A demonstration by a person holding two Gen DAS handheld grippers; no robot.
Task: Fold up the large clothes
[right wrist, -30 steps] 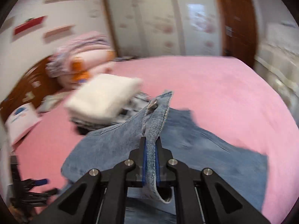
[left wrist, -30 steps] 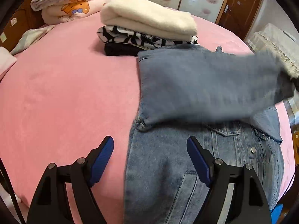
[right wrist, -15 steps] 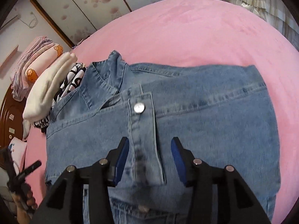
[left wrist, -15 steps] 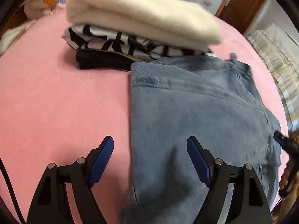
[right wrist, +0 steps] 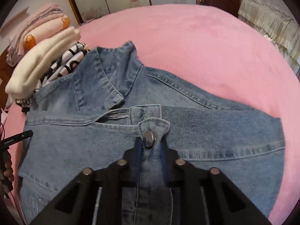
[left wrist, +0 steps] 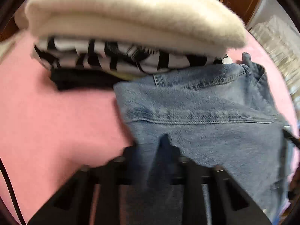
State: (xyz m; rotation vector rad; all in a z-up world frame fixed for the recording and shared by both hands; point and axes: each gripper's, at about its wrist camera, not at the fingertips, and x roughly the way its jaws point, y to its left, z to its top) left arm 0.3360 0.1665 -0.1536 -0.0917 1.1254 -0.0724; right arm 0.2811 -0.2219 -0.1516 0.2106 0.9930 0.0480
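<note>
A blue denim jacket (right wrist: 206, 131) lies partly folded on the pink bed (right wrist: 196, 46), collar toward the far left. My right gripper (right wrist: 150, 146) is shut on the jacket's buttoned cuff strip, just below its metal button (right wrist: 149, 138). In the left wrist view the jacket (left wrist: 206, 127) fills the right half. My left gripper (left wrist: 155, 150) is shut on the jacket's left edge fold; the view is blurred. The left gripper also shows at the left edge of the right wrist view (right wrist: 16, 137).
A stack of folded clothes sits just beyond the jacket: a cream sweater (left wrist: 131, 18) on a black-and-white garment (left wrist: 121, 60) on a black one (left wrist: 78, 78). Folded pink bedding (right wrist: 37, 31) lies at the headboard. Wardrobe doors and a brown door stand behind.
The right gripper laid the sleeve down, opened, then closed again on the cuff strip. The left gripper moved forward toward the stack and closed on the jacket's left edge.
</note>
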